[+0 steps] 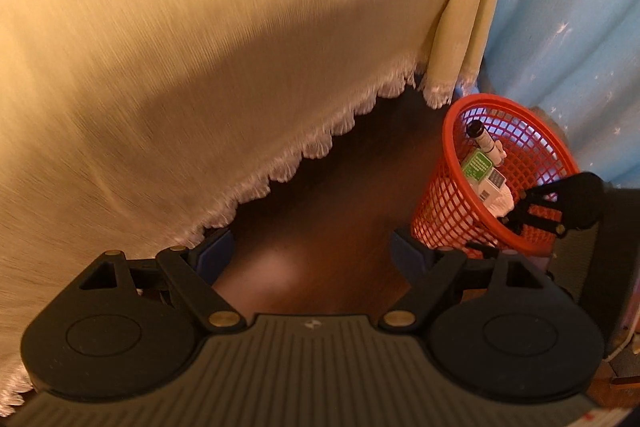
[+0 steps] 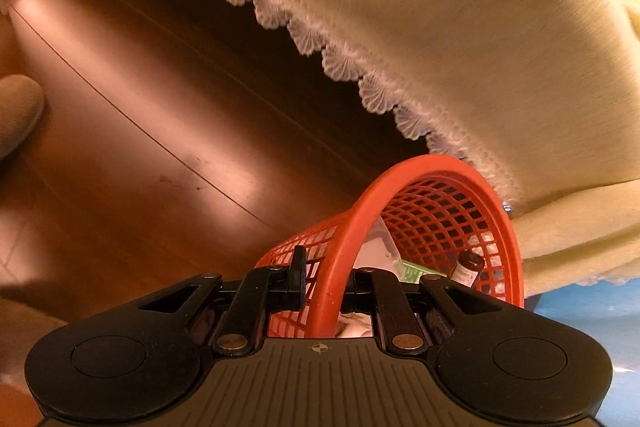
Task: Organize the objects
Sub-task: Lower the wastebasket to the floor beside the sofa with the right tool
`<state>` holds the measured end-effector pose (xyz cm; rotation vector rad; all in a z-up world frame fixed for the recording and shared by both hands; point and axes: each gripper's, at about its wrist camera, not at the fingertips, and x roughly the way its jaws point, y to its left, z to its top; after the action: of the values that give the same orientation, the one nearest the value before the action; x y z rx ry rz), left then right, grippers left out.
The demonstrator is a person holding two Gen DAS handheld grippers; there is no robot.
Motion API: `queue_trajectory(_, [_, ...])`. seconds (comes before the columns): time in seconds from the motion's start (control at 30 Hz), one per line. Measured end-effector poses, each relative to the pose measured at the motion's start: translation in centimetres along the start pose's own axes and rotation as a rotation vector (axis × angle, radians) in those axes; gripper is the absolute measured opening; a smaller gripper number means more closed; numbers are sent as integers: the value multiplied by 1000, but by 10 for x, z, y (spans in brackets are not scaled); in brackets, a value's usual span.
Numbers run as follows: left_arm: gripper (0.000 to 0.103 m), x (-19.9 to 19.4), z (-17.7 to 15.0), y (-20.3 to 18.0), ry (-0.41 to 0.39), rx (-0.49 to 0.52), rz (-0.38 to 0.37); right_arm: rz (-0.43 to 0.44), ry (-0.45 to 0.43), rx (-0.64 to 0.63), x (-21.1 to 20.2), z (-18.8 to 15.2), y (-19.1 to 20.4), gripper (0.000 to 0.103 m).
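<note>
One red basket (image 1: 500, 179) holds one green box (image 1: 476, 165) and one dark-capped bottle (image 1: 482, 137).

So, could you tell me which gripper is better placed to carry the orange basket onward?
The right gripper: its fingers straddle the rim of the orange basket, one outside the mesh and one inside, closed on it. The left gripper is open and empty over the floor, apart from the basket.
</note>
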<state>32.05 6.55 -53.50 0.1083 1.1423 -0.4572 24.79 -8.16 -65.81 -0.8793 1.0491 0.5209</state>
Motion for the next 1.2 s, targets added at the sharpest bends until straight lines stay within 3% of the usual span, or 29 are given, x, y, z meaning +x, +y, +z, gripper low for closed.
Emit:
queue_trajectory(0.2, [82, 35, -15, 5, 15, -10, 2, -15, -9, 8, 42, 7, 7, 9])
queue_trajectory(0.6, [82, 64, -31, 15, 35, -18, 3, -69, -51, -18, 63, 28, 20, 11])
queue_trajectory(0.63, [82, 64, -31, 15, 36, -20, 3, -60, -45, -7, 65, 30, 20, 13])
queue_trajectory(0.7, [82, 66, -31, 17, 39, -23, 4, -60, -38, 9, 64, 31, 20, 31])
queue_trajectory(0.73, [82, 66, -31, 18, 40, -24, 2, -65, -39, 17, 63, 32, 19, 50])
queue_trajectory(0.8, [82, 64, -30, 19, 41, -26, 1, -52, -39, 41, 61, 31, 16, 63])
queue_trajectory(1.03, [82, 55, -27, 21, 40, -42, 7, -44, -25, 59, 36, 28, 16, 66])
queue_trajectory(1.2, [82, 24, -22, 20, 42, -65, 12, -12, -12, 107, -30, 30, 9, 66])
